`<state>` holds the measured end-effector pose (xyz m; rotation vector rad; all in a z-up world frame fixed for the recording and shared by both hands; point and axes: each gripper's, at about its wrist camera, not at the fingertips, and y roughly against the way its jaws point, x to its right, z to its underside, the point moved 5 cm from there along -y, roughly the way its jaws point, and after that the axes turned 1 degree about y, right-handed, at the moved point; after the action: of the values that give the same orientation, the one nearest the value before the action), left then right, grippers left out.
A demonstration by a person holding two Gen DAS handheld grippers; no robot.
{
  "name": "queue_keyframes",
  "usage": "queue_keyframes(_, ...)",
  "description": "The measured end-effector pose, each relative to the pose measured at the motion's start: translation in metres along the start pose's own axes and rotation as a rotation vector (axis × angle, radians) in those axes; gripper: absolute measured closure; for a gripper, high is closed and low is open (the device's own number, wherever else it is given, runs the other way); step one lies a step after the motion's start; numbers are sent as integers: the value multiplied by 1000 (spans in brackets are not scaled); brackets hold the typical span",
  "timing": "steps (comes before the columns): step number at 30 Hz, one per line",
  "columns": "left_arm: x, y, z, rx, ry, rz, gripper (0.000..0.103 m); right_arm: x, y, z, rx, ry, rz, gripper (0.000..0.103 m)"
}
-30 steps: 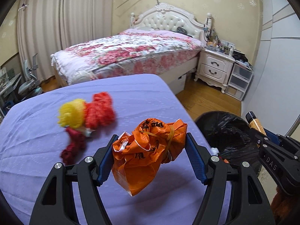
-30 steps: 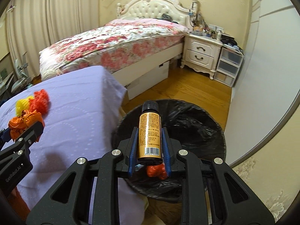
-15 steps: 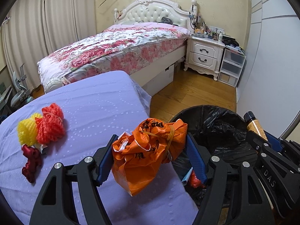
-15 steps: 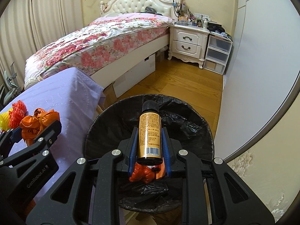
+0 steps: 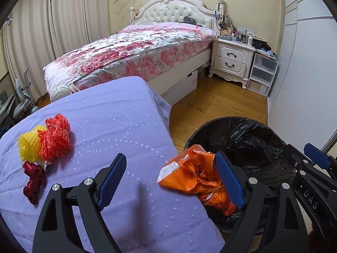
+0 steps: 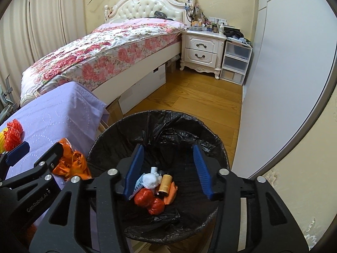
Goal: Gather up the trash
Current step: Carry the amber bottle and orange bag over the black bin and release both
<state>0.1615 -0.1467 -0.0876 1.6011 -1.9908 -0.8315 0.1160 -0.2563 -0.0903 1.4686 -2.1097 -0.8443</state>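
My left gripper (image 5: 170,179) is open. The crumpled orange plastic bag (image 5: 195,179) is loose beside its right finger, at the rim of the black-lined trash bin (image 5: 252,139); it also shows in the right wrist view (image 6: 71,162). My right gripper (image 6: 168,170) is open and empty above the bin (image 6: 189,126). The gold-labelled brown bottle (image 6: 164,184) lies at the bin's bottom among a white wad, red net bundles and orange scraps. On the purple-covered table (image 5: 109,122) lie a red net (image 5: 55,139), a yellow net (image 5: 27,147) and a dark red ribbon (image 5: 33,181).
A flowered bed (image 5: 130,52) stands behind the table. A white nightstand (image 5: 231,59) and plastic drawers (image 5: 261,73) sit at the far wall. A wooden floor (image 6: 189,97) lies between bed and bin. A grey wardrobe door (image 6: 284,84) is at the right.
Both grippers have opened. The bottle has dropped from my right gripper into the bin. The orange bag has left my left gripper's hold and is tipping at the bin's rim.
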Motion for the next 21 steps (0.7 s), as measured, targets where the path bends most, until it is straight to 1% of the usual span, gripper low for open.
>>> queue_keyframes(2,-3,5,1,9,2,-5,19,0,1,0,-1,1,-2,52)
queue_keyframes(4,-7,10,2,19,4,-11,19,-2,3,2,0,6,-3,47)
queue_keyframes(6,-11,16,4,28,2,-21,19,-6,5,4,1,11,-6,45)
queue_keyframes(12,-30,32,11,47,3,-48,19,-25,13,10,-2,35,-37,44)
queue_keyframes(17,-40,38,15,59,6,-55,19,-40,17,15,-2,56,-54,44)
queue_keyframes(19,-40,37,15,57,3,-51,19,-42,19,15,-2,61,-54,44)
queue_keyframes(21,-36,37,15,50,-3,-30,19,-42,21,15,2,65,-50,44)
